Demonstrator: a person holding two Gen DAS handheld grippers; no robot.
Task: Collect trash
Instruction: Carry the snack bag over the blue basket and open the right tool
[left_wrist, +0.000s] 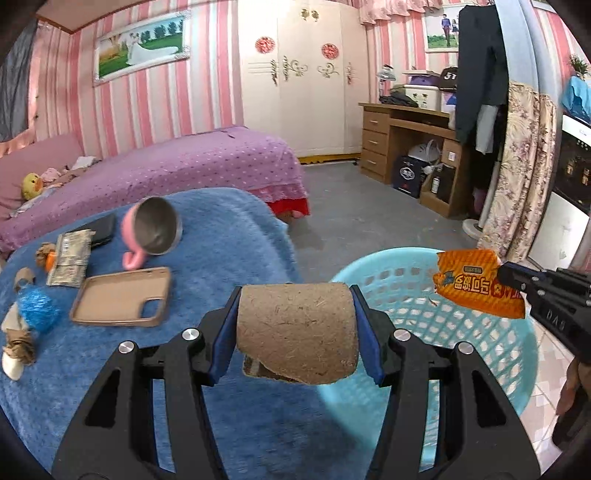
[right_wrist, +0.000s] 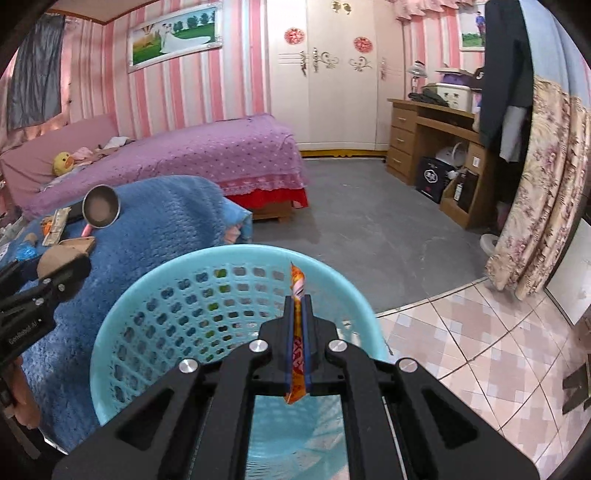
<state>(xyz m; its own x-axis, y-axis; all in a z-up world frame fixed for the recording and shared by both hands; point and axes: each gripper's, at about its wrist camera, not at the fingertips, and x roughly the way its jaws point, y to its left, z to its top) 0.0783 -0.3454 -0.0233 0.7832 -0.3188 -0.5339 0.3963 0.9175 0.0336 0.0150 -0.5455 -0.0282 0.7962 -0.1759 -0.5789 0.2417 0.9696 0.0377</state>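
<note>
Cardboard roll (left_wrist: 297, 328) sits clamped in the left gripper (left_wrist: 295, 332) jaws, bottom centre, beside the basket (left_wrist: 388, 266). Right gripper (right_wrist: 298, 343) pinches an orange wrapper (right_wrist: 297, 365) (edge-on) over the basket.

Basket (right_wrist: 122, 295) floor hidden behind hand-held gripper (right_wrist: 298, 306).

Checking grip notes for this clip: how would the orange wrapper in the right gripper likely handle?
The orange wrapper is probably very light and floppy: it is thin film, pinched flat. Its crinkled free end suggests it would flutter or bend. Glossy film may slip.
</note>
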